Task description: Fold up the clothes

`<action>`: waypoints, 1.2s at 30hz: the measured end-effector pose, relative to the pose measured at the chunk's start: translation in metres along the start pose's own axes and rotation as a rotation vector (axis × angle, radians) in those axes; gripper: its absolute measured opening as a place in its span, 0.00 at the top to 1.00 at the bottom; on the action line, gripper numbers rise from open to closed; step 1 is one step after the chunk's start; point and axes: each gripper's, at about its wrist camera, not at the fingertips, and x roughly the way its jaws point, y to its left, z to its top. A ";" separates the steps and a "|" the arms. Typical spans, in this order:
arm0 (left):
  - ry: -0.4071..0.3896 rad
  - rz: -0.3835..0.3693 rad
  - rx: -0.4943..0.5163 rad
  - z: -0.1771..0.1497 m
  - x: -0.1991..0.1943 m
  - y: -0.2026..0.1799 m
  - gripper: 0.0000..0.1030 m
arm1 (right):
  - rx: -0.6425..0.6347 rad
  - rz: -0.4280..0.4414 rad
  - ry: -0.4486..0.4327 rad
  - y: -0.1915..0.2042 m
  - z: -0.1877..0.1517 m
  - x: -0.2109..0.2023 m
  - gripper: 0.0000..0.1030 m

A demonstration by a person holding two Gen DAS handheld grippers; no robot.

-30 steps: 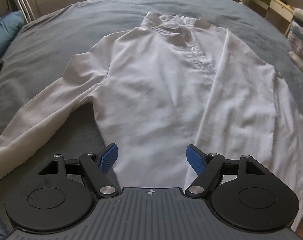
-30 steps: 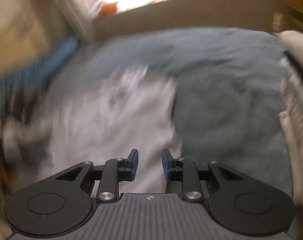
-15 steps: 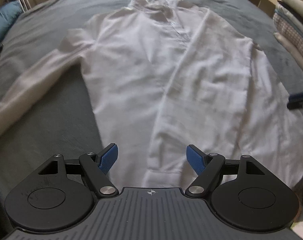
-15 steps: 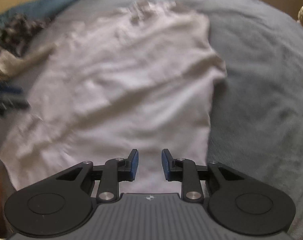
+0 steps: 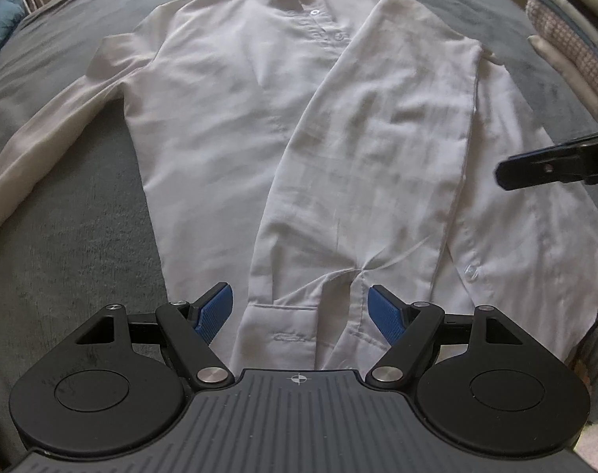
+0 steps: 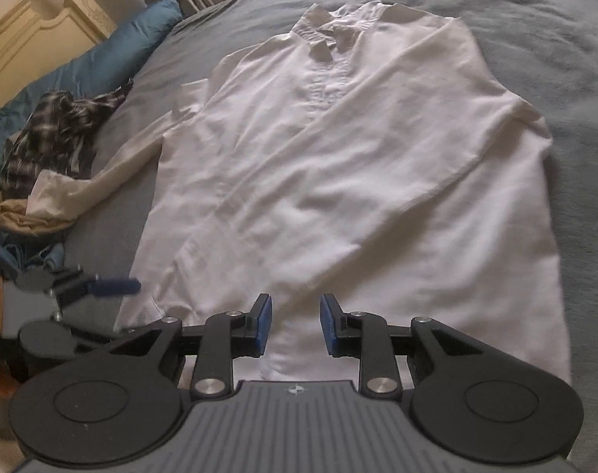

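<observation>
White long-sleeved button-front cotton shirt [image 5: 228, 126]: spread flat, front up, on grey-blue fleece bed cover [image 5: 62, 236]; collar toward 12 o'clock, hem toward 6; one sleeve folded diagonally across the front, cuff [image 5: 295, 327] at 6 o'clock in left view; other sleeve [image 5: 42, 134] trailing out toward 9

Left gripper [image 5: 301, 307]: released, blue ribbed pads wide apart, straddling folded-over cuff from above, pressing nothing

Right gripper [image 6: 295, 329]: jaws narrow but parted, nothing clamped; poised over hem near 6 o'clock of right view, white cloth showing through the gap

Risks, as judgement:
- pinching the cuff alone likely to drag folded sleeve off the front and undo that fold; cause: thin loose layers sliding over one another
- narrow right jaws likely to catch top layer only, or push hem into a bunch; cause: small gap against flat cloth on soft bedding
- uneven lift by two hands likely to skew the fold line; cause: limp fabric, trailing sleeve at 9 still unfolded

Differences between views:
- left view only: stack of folded textiles, checked and pale [image 5: 567, 39], at 2 o'clock; shirt buttons; right gripper's dark finger entering at 3
- right view only: crumpled dark plaid garment [image 6: 58, 130] and teal pillow [image 6: 113, 59] at 9 to 10 o'clock; cream carved headboard [image 6: 34, 19] at 10 to 11; trailing sleeve's end lying beside the plaid heap; left gripper, blurred, at 8
</observation>
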 end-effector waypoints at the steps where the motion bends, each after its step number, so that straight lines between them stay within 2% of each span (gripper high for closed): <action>1: -0.002 -0.001 -0.008 0.000 0.000 0.002 0.26 | 0.008 0.002 -0.006 0.003 0.000 0.003 0.72; 7: -0.019 -0.014 -0.064 0.003 -0.001 0.017 0.26 | 0.037 0.001 -0.035 0.023 0.004 0.020 0.72; 11: -0.048 -0.012 -0.098 0.003 -0.005 0.030 0.26 | 0.010 -0.005 -0.025 0.039 0.008 0.033 0.72; 15: -0.137 0.022 -0.184 0.003 -0.017 0.059 0.26 | -0.018 -0.015 -0.029 0.053 0.018 0.039 0.72; 19: -0.222 0.140 -0.356 -0.001 -0.026 0.111 0.26 | -0.033 0.000 -0.027 0.064 0.030 0.044 0.72; 23: -0.264 0.235 -0.556 -0.017 -0.033 0.163 0.26 | -0.085 0.044 -0.012 0.086 0.052 0.049 0.71; 24: -0.268 0.258 -0.573 -0.022 -0.032 0.169 0.26 | -0.108 0.059 -0.010 0.094 0.059 0.050 0.71; 28: -0.274 0.310 -0.593 -0.035 -0.027 0.177 0.26 | -0.253 0.183 0.002 0.153 0.099 0.053 0.71; 31: -0.291 0.322 -0.614 -0.044 -0.024 0.178 0.26 | -0.369 0.307 0.025 0.215 0.131 0.062 0.61; 36: -0.283 0.339 -0.672 -0.054 -0.012 0.194 0.26 | -0.494 0.474 0.163 0.327 0.170 0.106 0.58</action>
